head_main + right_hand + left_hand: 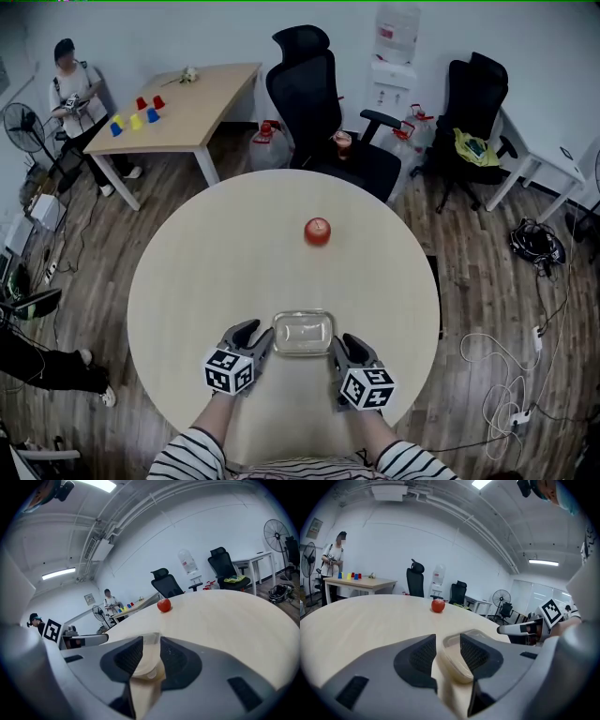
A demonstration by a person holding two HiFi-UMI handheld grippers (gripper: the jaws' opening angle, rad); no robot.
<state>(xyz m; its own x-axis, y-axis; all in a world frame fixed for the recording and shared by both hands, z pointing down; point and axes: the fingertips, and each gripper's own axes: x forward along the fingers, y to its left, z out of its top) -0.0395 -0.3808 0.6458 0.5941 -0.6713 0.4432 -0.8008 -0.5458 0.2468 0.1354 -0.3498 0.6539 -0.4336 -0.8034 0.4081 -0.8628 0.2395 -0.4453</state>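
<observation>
Clear plastic container [303, 333] lies crosswise between the tongs, its long axis running from left gripper [260, 340] to right gripper [339, 350]; each pinches one short end's rim. Red tomato [318, 231] sits well beyond, ahead.

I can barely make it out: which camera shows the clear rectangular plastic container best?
The head view: the whole clear rectangular plastic container shows from above between the left gripper and the right gripper. Each gripper view shows only one end, pinched between its jaws.
</observation>
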